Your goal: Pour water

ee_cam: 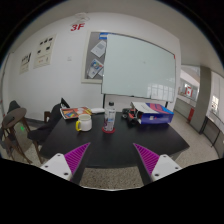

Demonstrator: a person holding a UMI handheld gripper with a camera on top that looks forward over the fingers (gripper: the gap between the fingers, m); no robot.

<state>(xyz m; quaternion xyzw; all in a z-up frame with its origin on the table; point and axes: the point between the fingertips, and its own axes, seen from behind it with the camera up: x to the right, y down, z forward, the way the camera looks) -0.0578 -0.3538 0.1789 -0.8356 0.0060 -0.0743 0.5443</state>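
My gripper [112, 162] is open and empty, its two magenta pads [70, 159] spread wide above the near edge of a dark table [110, 145]. Far beyond the fingers, at the table's far side, stand a pale yellow mug [85, 123], a clear glass or cup [109, 119] and a small dark red cup [129, 117]. None of them is near the fingers. I cannot tell whether any holds water.
A blue box with papers [152, 113] lies at the far right of the table, and bags and clutter [62, 112] at the far left. A chair [18, 128] stands to the left. A whiteboard [140, 67] hangs on the wall behind. Speckled floor [112, 180] shows below the fingers.
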